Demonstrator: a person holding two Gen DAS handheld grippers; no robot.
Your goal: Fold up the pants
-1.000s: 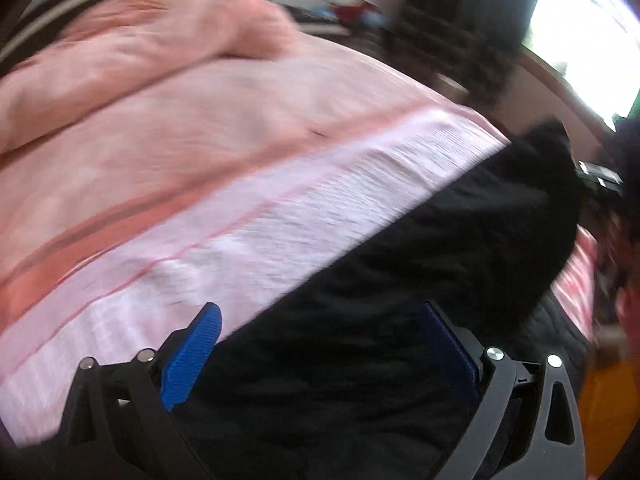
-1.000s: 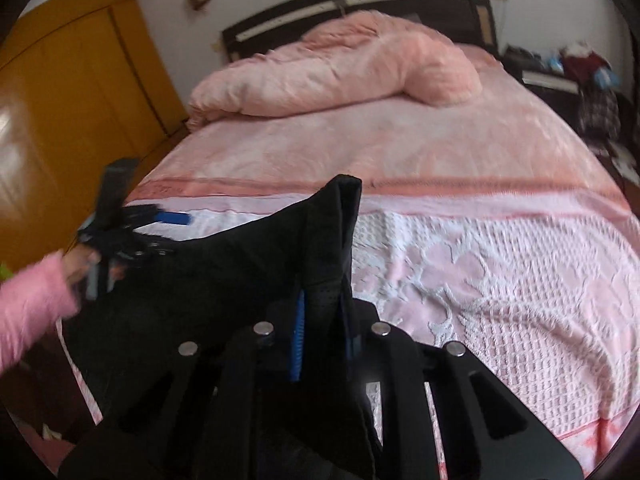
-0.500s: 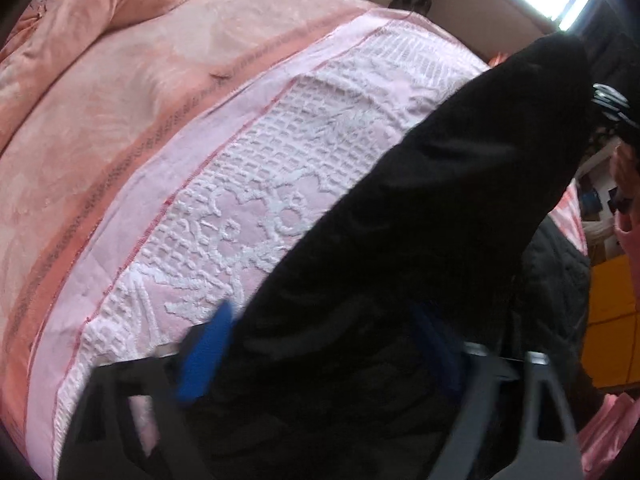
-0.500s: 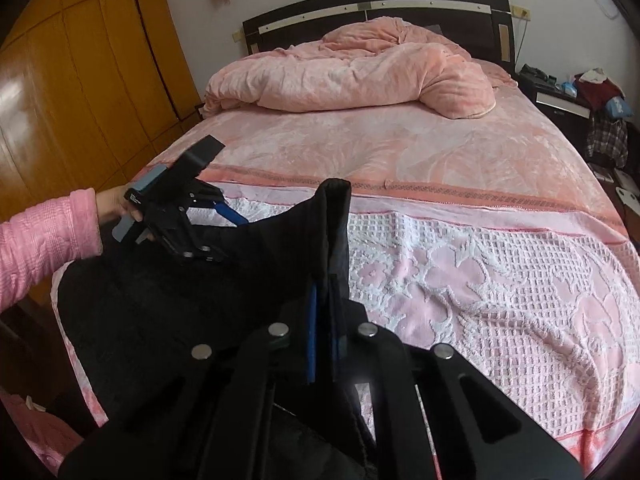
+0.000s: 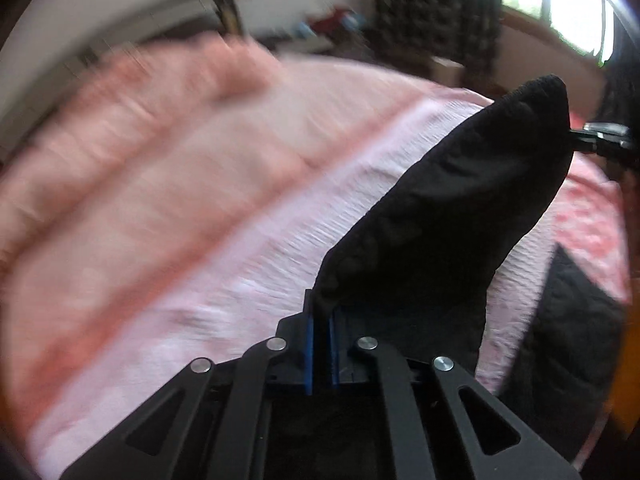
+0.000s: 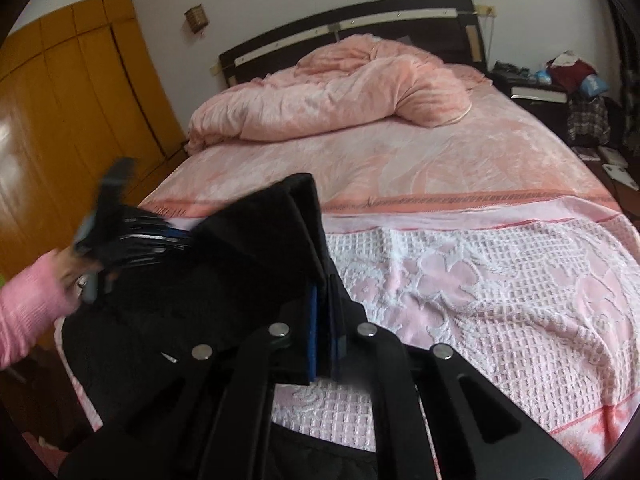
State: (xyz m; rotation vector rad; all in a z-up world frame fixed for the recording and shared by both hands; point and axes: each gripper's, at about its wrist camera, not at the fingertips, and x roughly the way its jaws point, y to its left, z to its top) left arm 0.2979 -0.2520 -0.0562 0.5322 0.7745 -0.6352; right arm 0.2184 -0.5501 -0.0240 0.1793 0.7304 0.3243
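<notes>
The black pants (image 6: 224,280) hang stretched between my two grippers above the foot of the pink bed (image 6: 480,280). My right gripper (image 6: 324,320) is shut on one upper edge of the pants, blue pads pinching the cloth. My left gripper (image 5: 320,344) is shut on the other edge of the pants (image 5: 460,208). In the right wrist view the left gripper (image 6: 160,236) is blurred at the left, held by a hand in a pink sleeve. The right gripper's tip (image 5: 600,140) shows at the far corner of the cloth in the left wrist view.
A rumpled pink duvet (image 6: 340,92) lies by the dark headboard (image 6: 348,28). A wooden wardrobe (image 6: 72,112) stands left of the bed. A cluttered nightstand (image 6: 552,84) stands at the right. Another black cloth (image 5: 568,352) hangs at the bed's edge.
My left gripper has shut on the pants edge; it was open around the cloth before. It has lifted and swung, blurring its view. The right gripper keeps its hold.
</notes>
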